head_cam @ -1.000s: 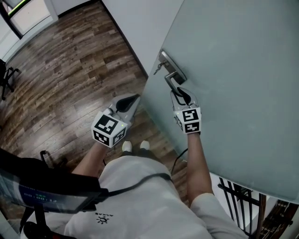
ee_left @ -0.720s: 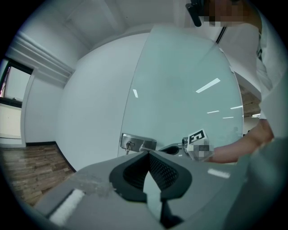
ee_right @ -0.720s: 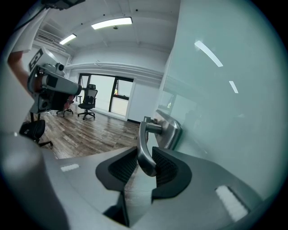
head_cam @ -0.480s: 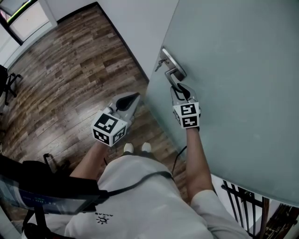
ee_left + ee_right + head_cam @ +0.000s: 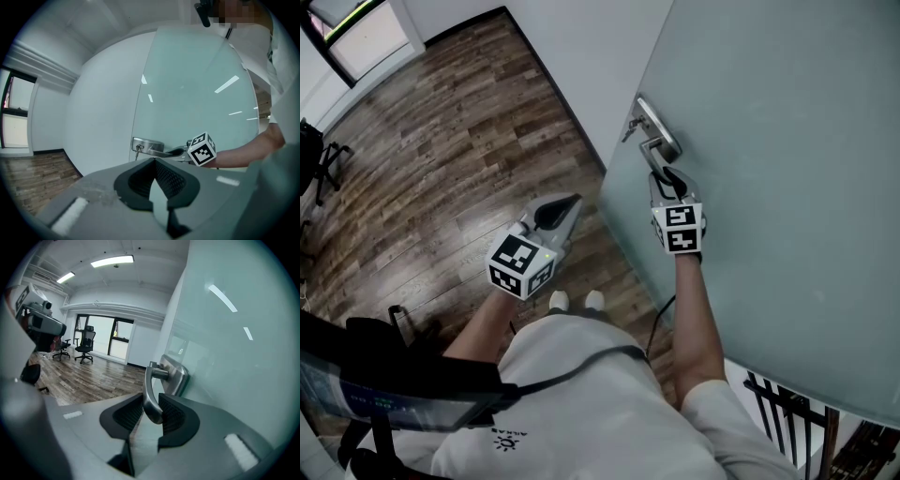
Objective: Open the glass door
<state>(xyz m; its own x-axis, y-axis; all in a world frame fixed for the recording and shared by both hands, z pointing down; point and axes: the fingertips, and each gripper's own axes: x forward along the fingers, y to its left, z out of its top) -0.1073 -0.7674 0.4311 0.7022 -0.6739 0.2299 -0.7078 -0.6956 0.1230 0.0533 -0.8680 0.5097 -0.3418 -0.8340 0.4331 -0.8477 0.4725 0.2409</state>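
Right gripper [image 5: 667,180]: pinching the door handle [image 5: 654,152], one pad on each side of the lever's free end. Gripping that far out gives the most leverage on the latch.
Door handle: a metal lever on a steel plate [image 5: 662,128], which sits just above the lever and close to the door's free edge. That is the natural place to pull from.
Glass door [image 5: 769,141]: a frosted panel that stretches up and to the right of the handle. Its edge stands off the white wall [image 5: 572,47], so I'd say it is already partly open.
Left gripper [image 5: 566,208]: jaws pressed together on nothing. It hangs well to the left of the handle over the wood floor [image 5: 441,141], and I'd guess it is parked there to stay out of the door's swing.
Step in hand: by my reckoning, drawing the door wider by the handle with the right arm alone.
Watch for: the pads sliding off the smooth lever.
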